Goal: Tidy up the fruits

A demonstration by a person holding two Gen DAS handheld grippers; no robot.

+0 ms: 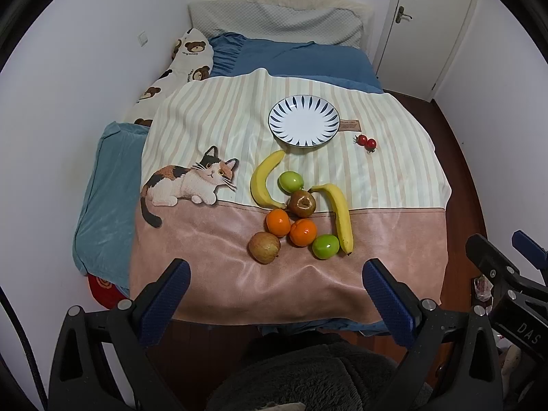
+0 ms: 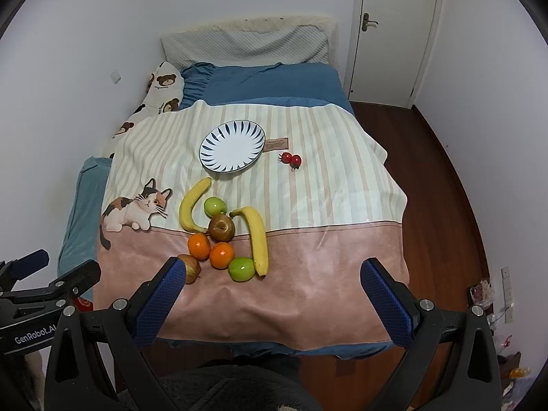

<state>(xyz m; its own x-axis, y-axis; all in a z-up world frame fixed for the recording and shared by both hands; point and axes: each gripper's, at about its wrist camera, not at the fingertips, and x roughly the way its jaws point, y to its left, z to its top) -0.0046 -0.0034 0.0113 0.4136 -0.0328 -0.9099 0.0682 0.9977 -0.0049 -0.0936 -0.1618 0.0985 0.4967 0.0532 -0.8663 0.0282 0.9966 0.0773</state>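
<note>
On the bed's cat-print blanket (image 1: 205,246) lies a cluster of fruit: two bananas (image 1: 262,181) (image 1: 340,217), two green apples (image 1: 291,181) (image 1: 325,246), two oranges (image 1: 278,222) (image 1: 303,232), a brown pear (image 1: 301,202) and a reddish apple (image 1: 263,247). A white plate with blue petals (image 1: 304,120) sits bare farther back, two cherry tomatoes (image 1: 365,142) to its right. My left gripper (image 1: 277,286) hovers open over the blanket's near edge. My right gripper (image 2: 272,282) is open too, nothing between its fingers; its left finger (image 2: 161,299) hides part of the reddish apple (image 2: 191,267).
The bed is against the left wall, with blue pillows (image 1: 301,58), a bear-print pillow (image 1: 188,58) and a teal cushion (image 1: 106,198). Dark wooden floor (image 2: 441,185) runs along the right side to a white door (image 2: 390,30). A dark fleecy sleeve (image 1: 308,373) is below the grippers.
</note>
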